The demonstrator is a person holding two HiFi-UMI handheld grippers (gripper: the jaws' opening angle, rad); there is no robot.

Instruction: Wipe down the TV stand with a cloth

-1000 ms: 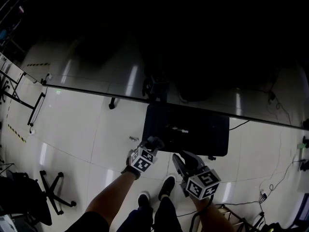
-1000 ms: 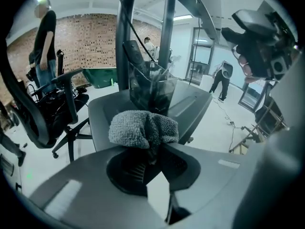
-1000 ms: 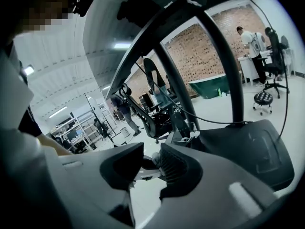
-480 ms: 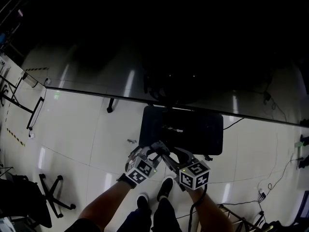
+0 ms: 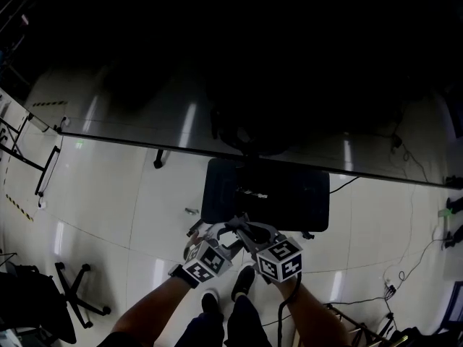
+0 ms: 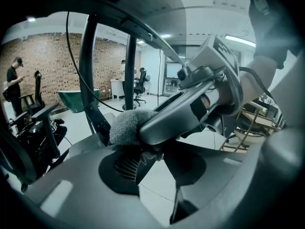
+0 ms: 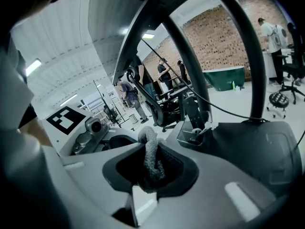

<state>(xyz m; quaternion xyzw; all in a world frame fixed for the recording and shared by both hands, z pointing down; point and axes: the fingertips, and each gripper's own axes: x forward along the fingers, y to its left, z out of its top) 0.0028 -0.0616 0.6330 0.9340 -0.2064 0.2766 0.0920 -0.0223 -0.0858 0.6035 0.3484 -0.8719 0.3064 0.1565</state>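
Identify the cloth (image 7: 151, 159) by its mid-grey colour and looped, nubby weave. The TV stand (image 5: 289, 201) is plain black. The floor (image 5: 130, 194) is glossy off-white, crossed by thin dark tile seams, with yellow-and-black hazard stripes (image 5: 17, 202) near its left edge. Your left gripper (image 6: 145, 159) and right gripper (image 7: 151, 173) have light grey shells and black jaw recesses. Each carries a white marker cube (image 5: 205, 260) printed with black square patterns. The brick wall (image 6: 43, 56) shows red-brown courses with pale mortar. The tub (image 6: 76, 99) in front of it is dark green.
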